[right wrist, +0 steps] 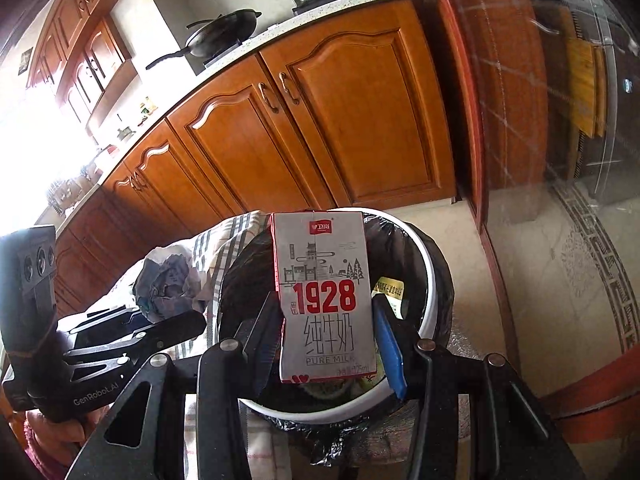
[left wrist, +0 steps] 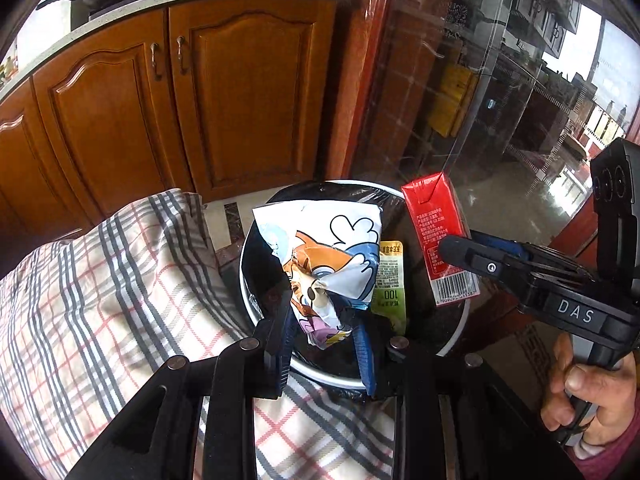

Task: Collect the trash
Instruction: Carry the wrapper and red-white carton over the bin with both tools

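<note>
Right gripper pinches "1928 PURE MILK" carton; left gripper pinches cartoon wrapper.

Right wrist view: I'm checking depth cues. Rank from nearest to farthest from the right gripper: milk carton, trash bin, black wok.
1. Milk carton, clamped in the right gripper.
2. Trash bin, directly below and behind the carton.
3. Black wok, on the counter, upper left.

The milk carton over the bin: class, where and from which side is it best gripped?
Grip the milk carton across its lower body, on the two narrow side faces, coming from below its base as the right claw does. Its flat parallel sides suit the pads, and the upright pose over the bin leaves the top clear.
</note>
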`<state>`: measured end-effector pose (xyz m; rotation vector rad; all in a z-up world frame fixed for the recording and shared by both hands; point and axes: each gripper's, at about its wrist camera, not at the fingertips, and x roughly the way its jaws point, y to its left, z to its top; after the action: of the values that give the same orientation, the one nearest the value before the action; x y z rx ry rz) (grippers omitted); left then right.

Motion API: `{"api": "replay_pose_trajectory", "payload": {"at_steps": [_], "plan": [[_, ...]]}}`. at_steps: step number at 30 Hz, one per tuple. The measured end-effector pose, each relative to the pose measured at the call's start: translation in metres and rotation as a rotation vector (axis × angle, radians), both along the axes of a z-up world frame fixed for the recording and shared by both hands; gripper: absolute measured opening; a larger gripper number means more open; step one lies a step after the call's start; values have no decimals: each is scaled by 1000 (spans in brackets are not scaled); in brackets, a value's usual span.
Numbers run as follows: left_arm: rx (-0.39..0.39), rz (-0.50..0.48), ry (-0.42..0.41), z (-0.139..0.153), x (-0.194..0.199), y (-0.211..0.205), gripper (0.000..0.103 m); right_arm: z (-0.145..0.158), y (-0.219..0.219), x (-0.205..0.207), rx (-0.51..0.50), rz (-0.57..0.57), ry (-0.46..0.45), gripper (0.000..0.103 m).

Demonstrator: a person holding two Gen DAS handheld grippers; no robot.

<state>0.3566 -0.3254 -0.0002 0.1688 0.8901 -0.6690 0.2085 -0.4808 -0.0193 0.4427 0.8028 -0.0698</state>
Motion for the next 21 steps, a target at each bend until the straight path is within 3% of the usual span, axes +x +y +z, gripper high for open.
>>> {"api": "replay_pose_trajectory", "payload": {"at_steps": [21], "plan": [[63, 0, 65, -20, 26, -33, 27, -14, -1, 21, -35, 32, 91, 46]]}}
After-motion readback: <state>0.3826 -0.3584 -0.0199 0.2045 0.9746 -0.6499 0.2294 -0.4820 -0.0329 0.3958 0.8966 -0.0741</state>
